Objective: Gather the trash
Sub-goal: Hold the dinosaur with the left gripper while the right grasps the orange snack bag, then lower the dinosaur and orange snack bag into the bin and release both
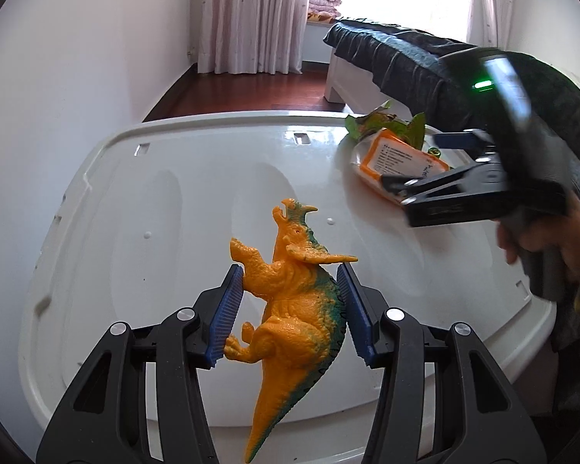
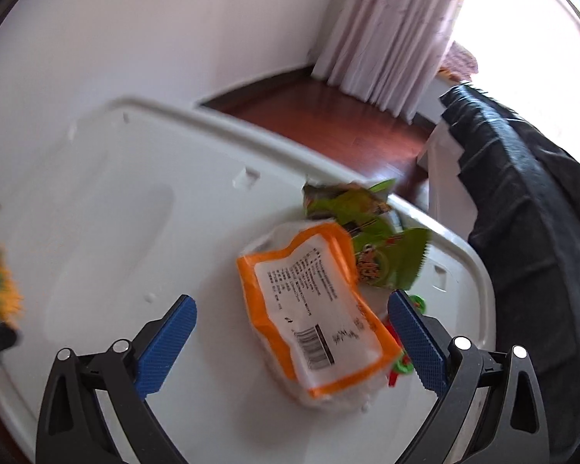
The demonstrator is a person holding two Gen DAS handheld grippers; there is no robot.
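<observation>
Right wrist view: orange-white wrapper (image 2: 321, 309) flat on white lid (image 2: 108, 201), right of centre, overlapping green wrapper (image 2: 382, 255) behind. Likely light, thin, crinkly, slippery film; best pinched across near edge. Right gripper (image 2: 290, 344) spread wide, straddling it, nothing held. Left gripper (image 1: 290, 309) closed on orange dinosaur toy (image 1: 294, 301), near left, well apart. Dark bed (image 2: 522, 208) far right.

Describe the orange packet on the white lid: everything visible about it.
The orange packet is a flat, crinkled plastic pouch with an orange border and a white panel carrying printed text and a barcode. It lies on the white lid, overlapping a green wrapper behind it. The right gripper straddles it, open, pads apart on either side; contact cannot be told through the blur.
</observation>
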